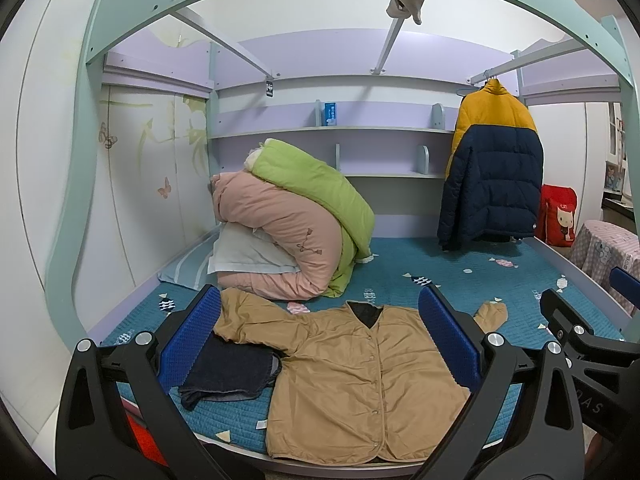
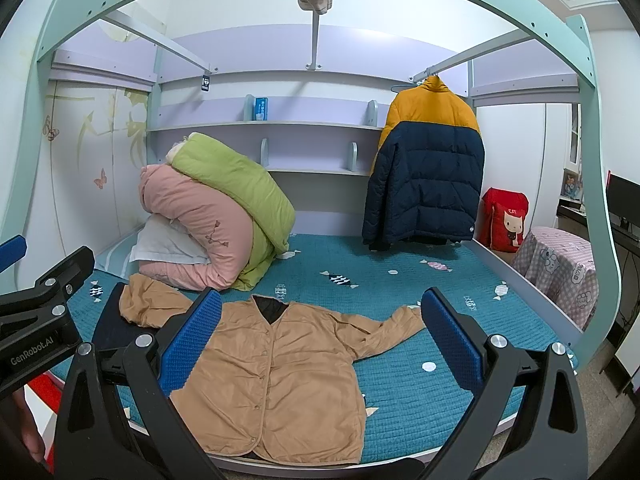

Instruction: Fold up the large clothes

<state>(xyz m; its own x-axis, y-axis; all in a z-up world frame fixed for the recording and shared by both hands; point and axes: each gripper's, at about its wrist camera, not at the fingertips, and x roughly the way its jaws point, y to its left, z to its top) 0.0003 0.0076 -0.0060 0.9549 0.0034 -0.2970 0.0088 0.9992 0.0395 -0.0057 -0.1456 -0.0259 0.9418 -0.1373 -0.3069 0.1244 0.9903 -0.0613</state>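
A tan button-front jacket (image 1: 352, 384) lies spread flat, front up, on the teal bed (image 1: 420, 280), sleeves out to both sides; it also shows in the right wrist view (image 2: 280, 376). A folded dark blue garment (image 1: 232, 372) lies at its left, partly under the left sleeve. My left gripper (image 1: 320, 344) is open and empty, held above the jacket near the bed's front edge. My right gripper (image 2: 324, 344) is open and empty, also above the jacket. Each gripper's body shows at the edge of the other's view.
Rolled pink and green quilts (image 1: 296, 224) and a pillow (image 1: 240, 256) sit at the back left. A yellow and navy puffer coat (image 1: 492, 164) hangs at the back right. A red bag (image 1: 558, 216) and a covered stool (image 2: 560, 272) stand right of the bed. Bed-frame posts flank both sides.
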